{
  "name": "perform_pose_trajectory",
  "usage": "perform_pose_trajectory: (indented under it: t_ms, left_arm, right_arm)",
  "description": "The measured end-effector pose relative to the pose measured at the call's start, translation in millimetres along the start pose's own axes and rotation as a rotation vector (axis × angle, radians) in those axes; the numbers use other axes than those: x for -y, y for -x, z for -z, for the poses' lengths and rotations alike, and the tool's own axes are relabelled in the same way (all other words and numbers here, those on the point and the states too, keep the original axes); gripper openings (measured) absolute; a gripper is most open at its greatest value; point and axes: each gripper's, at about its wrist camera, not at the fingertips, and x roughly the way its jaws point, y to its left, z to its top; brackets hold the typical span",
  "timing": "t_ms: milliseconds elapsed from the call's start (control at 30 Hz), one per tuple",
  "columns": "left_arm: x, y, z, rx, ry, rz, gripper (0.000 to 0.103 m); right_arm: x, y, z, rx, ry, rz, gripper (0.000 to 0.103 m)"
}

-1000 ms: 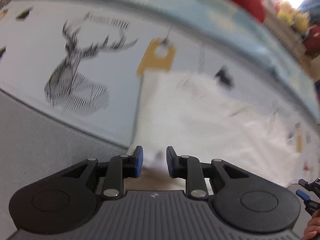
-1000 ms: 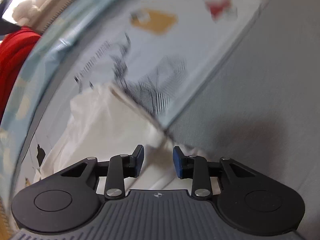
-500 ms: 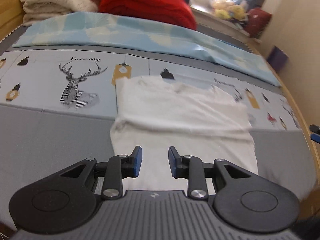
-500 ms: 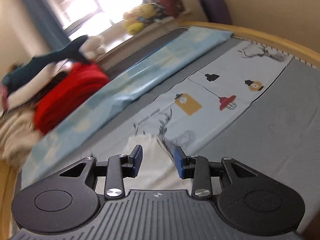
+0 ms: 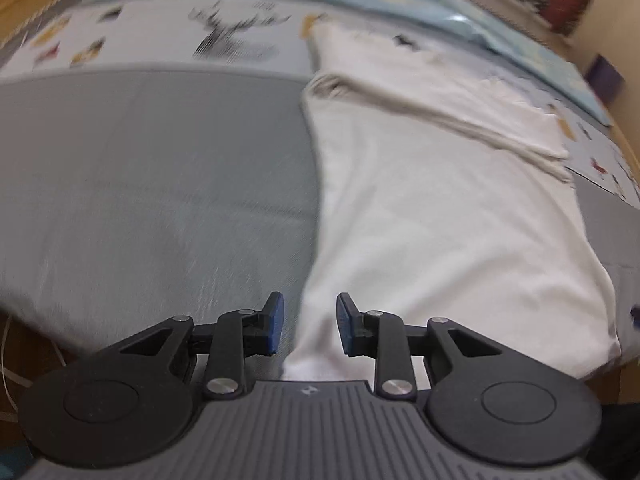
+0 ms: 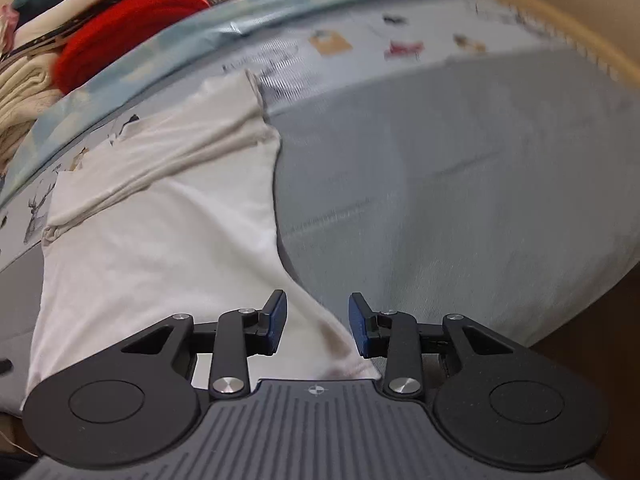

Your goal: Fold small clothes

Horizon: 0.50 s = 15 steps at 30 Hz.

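A white garment (image 5: 440,208) lies flat on the grey bed cover, its far part folded over in a band (image 5: 432,100). My left gripper (image 5: 307,322) is open, low over the garment's near left corner, with the cloth edge between the fingers. In the right wrist view the same garment (image 6: 160,240) lies to the left. My right gripper (image 6: 317,324) is open over the garment's near right corner, with the cloth edge running between its fingers.
A grey bed cover (image 5: 152,168) with a printed strip of deer and lamps (image 5: 232,40) lies under the garment. A light blue sheet (image 6: 168,52), a red blanket (image 6: 132,28) and cream folded blankets (image 6: 20,92) lie at the far side. The bed's wooden rim (image 6: 560,16) curves on the right.
Both grippers have pulled back from the garment's far edge and dropped to its near corners. Their jaws stay open.
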Motion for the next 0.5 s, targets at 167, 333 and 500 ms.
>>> perform_pose_trajectory:
  t_ms: [167,333,500]
  left_arm:
    - [-23.8,-19.4,7.1,-0.086,0.107,-0.004,0.032]
    - [-21.4,-27.3,14.4,-0.118,0.082,-0.006,0.032]
    - [-9.7,-30.1,19.0,-0.109,0.032,-0.035,0.032]
  right_arm:
    - [-3.5,-26.2,6.6,-0.088,0.014,0.066,0.037]
    - [-8.3,-43.9,16.8,-0.159,0.088,0.134,0.038]
    - [-10.2,-46.6,23.3,-0.166,0.137,0.154,0.042]
